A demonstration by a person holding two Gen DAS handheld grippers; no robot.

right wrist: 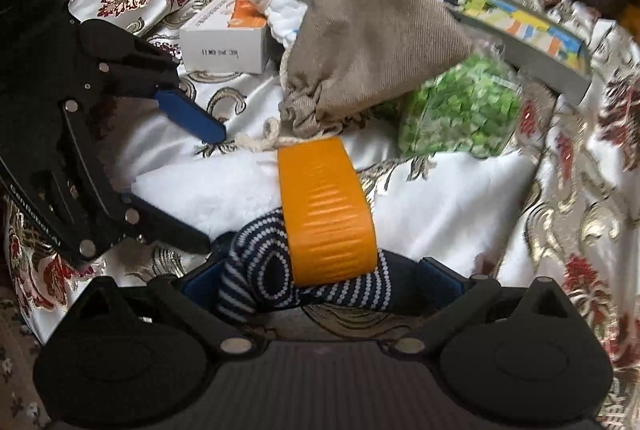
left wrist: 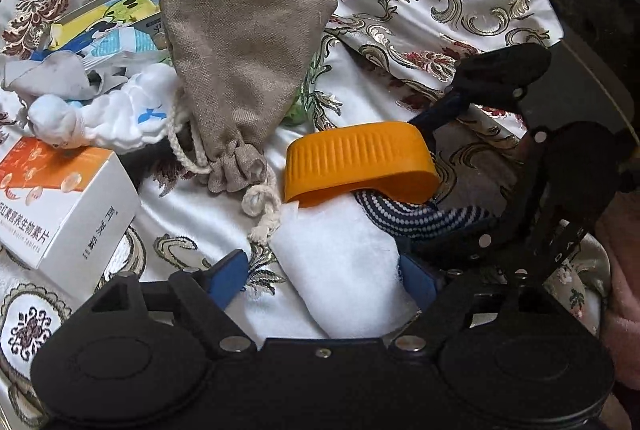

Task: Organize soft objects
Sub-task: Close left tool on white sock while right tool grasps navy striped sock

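Straddling the white fluffy cloth (left wrist: pixel 340 270), the left hand-held gripper (left wrist: pixel 324 272) stands open. The right hand-held gripper (right wrist: pixel 320 278) brackets the striped sock (right wrist: pixel 264 270), unclamped. Both must close next.

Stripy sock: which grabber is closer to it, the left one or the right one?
Right. The stripy sock lies between the right gripper's open jaws, partly under the orange plastic piece. The left gripper is off to one side, with the white fluffy cloth between its jaws instead.
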